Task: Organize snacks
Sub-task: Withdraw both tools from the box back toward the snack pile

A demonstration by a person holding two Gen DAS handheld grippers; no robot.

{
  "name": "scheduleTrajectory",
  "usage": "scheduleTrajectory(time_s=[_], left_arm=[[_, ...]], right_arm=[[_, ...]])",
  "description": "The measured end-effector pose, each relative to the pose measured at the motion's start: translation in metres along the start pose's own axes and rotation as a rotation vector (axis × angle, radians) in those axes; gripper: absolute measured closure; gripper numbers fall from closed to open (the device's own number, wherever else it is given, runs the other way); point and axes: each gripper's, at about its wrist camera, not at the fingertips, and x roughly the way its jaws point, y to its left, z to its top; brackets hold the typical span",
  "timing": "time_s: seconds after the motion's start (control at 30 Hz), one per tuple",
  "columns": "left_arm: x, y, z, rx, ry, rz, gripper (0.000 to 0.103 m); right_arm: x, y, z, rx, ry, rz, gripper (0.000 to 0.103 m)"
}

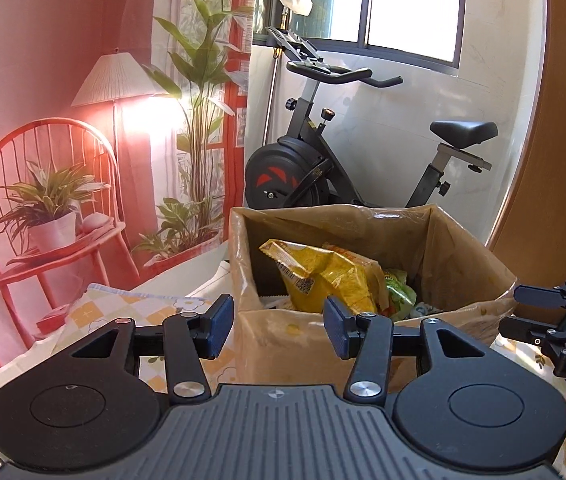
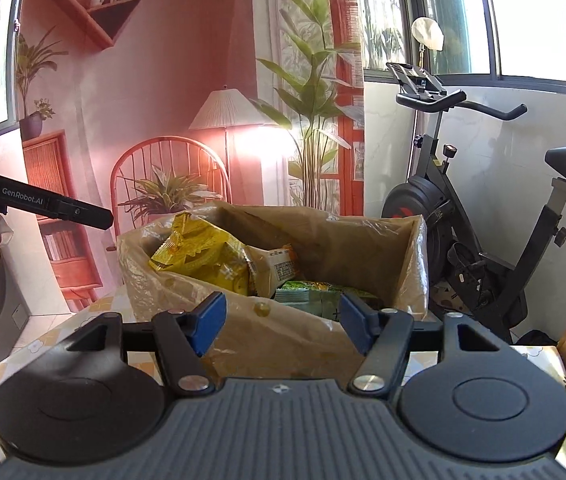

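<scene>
Both released and empty, the left gripper [image 1: 279,326] and right gripper [image 2: 279,326] hover before the box [image 1: 463,248]; best lift clear of its rim, leaving the yellow packet [image 1: 323,276] settled inside.

Bright daylight pours through the window [image 1: 411,4], blown out white, a hot glare patch sits beside the lamp [image 2: 227,110], and the edges bend, sharp throughout.

I am facing a surface [image 1: 131,304] wearing a checked, flowered cloth, and a cardboard box [image 1: 307,344] lined with a plastic bag is standing directly on it.
</scene>
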Motion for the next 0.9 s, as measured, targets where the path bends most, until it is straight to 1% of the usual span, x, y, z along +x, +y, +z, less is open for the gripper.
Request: scheduleTrajectory(time_s=[0.13, 0.23, 0.37, 0.43, 0.5, 0.53, 0.63, 0.8, 0.9], left_arm=[[-0.008, 0.028, -0.01, 0.013, 0.023, 0.058, 0.051], [-0.006, 0.043, -0.017, 0.02, 0.044, 0.083, 0.051], [0.003, 0.045, -0.034, 0.034, 0.068, 0.093, 0.051], [0.011, 0.04, -0.045, 0.036, 0.084, 0.075, 0.051], [0.019, 0.034, -0.058, 0.04, 0.098, 0.059, 0.051], [0.023, 0.031, -0.063, 0.042, 0.103, 0.05, 0.051], [0.035, 0.026, -0.076, 0.036, 0.116, 0.023, 0.051], [0.052, 0.024, -0.092, 0.002, 0.139, -0.003, 0.051], [0.059, 0.021, -0.1, -0.006, 0.152, -0.012, 0.051]], right_arm=[[-0.002, 0.006, -0.021, 0.028, 0.019, 0.016, 0.037], [0.004, 0.01, -0.043, 0.041, 0.051, 0.001, 0.037], [0.017, 0.009, -0.074, 0.117, 0.11, 0.003, 0.037], [0.025, 0.008, -0.09, 0.143, 0.144, -0.01, 0.038], [0.034, 0.008, -0.109, 0.154, 0.189, -0.03, 0.04], [0.037, 0.009, -0.114, 0.148, 0.204, -0.04, 0.041], [0.045, 0.017, -0.132, 0.097, 0.243, -0.062, 0.042], [0.052, 0.033, -0.148, -0.013, 0.281, -0.048, 0.042], [0.056, 0.034, -0.154, -0.034, 0.309, -0.019, 0.042]])
